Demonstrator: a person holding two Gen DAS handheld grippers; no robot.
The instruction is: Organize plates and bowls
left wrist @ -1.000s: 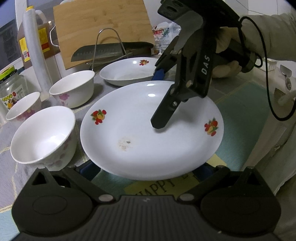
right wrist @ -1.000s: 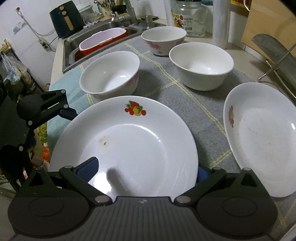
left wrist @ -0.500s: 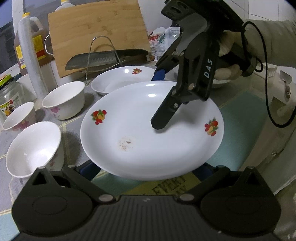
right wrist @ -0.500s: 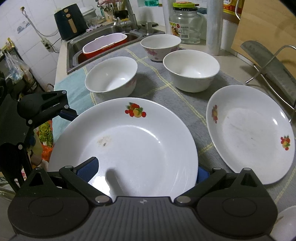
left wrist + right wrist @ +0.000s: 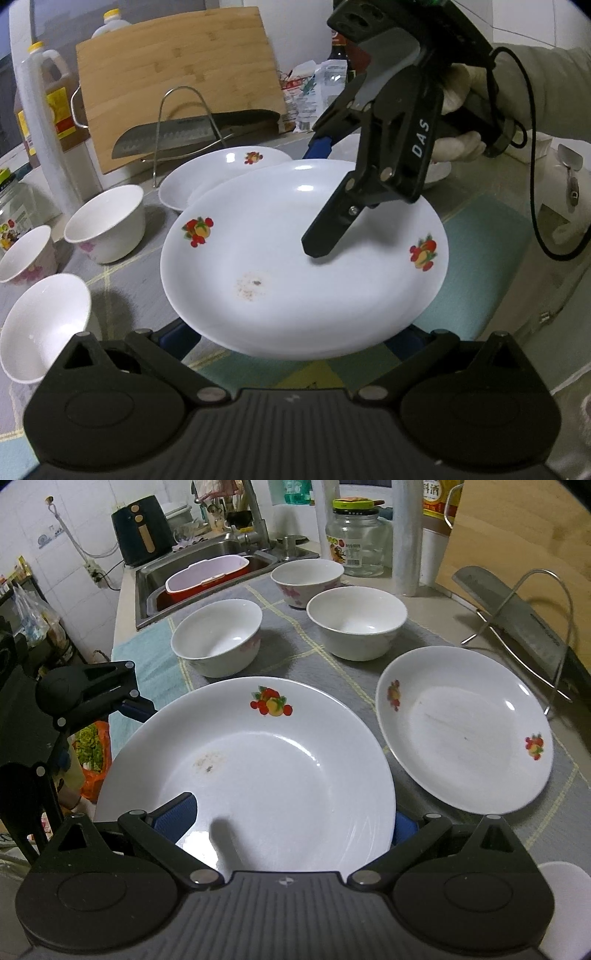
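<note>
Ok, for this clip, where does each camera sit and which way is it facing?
Left wrist: on the left gripper, facing the cutting board; shows the right gripper and a gloved hand.
Right wrist: on the right gripper, facing the sink; shows the left gripper at the plate's far-left edge.
Shared: the held plate, second plate, three bowls, knife.

Glossy china, matt cloth, bare wood.
Plate glazed white, smudged; bowls same glaze; mat grey woven; cutting board bamboo; knife brushed steel.
</note>
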